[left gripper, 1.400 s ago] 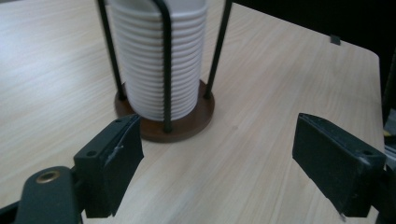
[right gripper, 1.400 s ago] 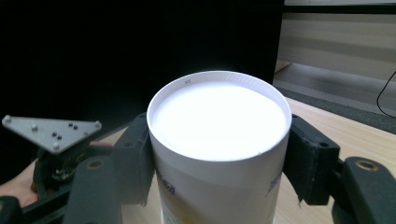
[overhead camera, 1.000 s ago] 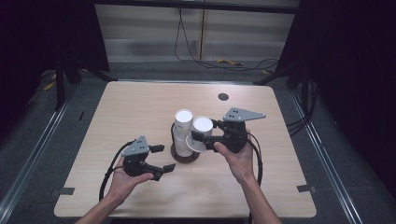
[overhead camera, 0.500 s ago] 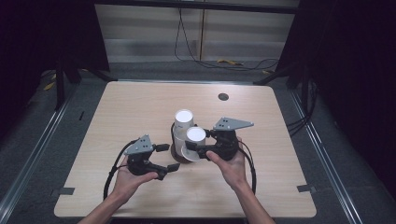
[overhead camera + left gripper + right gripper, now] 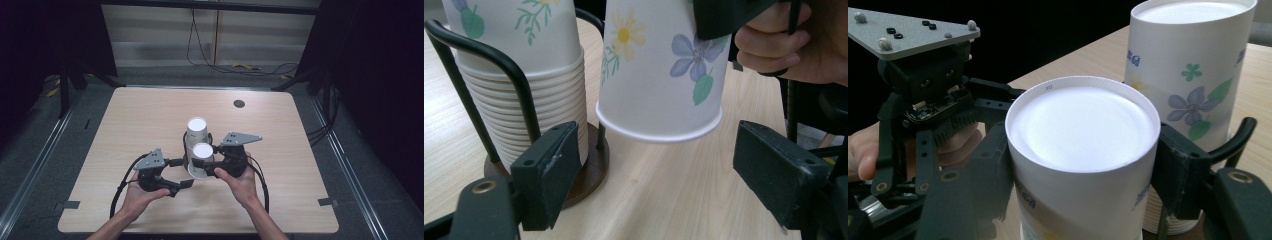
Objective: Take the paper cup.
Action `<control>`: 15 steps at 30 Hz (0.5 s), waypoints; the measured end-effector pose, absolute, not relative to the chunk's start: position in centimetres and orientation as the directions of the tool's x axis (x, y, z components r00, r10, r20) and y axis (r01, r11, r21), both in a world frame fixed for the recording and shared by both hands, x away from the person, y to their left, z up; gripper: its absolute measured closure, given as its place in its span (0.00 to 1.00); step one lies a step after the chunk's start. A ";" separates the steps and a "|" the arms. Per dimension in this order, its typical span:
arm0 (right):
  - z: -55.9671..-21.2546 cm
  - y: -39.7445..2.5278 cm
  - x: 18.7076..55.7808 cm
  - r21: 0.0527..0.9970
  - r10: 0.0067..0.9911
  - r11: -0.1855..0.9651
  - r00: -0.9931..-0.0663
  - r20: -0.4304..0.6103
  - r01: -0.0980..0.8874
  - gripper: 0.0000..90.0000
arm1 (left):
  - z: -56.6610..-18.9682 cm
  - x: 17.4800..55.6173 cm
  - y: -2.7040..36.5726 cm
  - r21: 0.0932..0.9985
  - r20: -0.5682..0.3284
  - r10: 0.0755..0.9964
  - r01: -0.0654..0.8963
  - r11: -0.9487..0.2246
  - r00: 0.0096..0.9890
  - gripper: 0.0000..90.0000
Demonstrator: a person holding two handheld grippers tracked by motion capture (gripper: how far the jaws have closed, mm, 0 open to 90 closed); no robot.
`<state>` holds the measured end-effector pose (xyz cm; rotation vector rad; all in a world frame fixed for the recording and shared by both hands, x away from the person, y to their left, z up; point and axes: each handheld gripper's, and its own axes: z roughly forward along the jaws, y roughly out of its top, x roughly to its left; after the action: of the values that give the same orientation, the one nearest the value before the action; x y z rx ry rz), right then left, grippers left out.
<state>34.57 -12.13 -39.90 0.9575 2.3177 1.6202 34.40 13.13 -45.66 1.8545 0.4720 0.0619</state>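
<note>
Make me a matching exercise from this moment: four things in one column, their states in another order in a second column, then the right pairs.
Things
1. single paper cup
2. stack of cups
3. left gripper
4. right gripper

States
A. open, jaws apart and holding nothing
B. shut on a cup's sides
C. held upside down above the table, rim clear of the wood
D. nested upside down in a black wire holder on a round wooden base

Pairs: 1-C, 2-D, 3-A, 4-B
</note>
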 end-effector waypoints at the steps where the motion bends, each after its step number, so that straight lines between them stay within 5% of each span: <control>1: -39.9 -12.1 34.6 0.887 0.579 0.210 -0.783 0.225 0.411 0.38 | -45.7 34.4 13.1 0.923 -0.190 0.350 0.289 -0.256 0.917 0.21; 15: -40.6 -10.6 34.3 0.877 0.542 0.236 -0.806 0.238 0.418 0.38 | -46.1 34.6 12.4 0.921 -0.234 0.324 0.316 -0.229 0.917 0.17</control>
<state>34.25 -10.55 -40.63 0.9288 2.3765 1.6267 34.58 12.44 -46.11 1.8276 0.4758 0.0076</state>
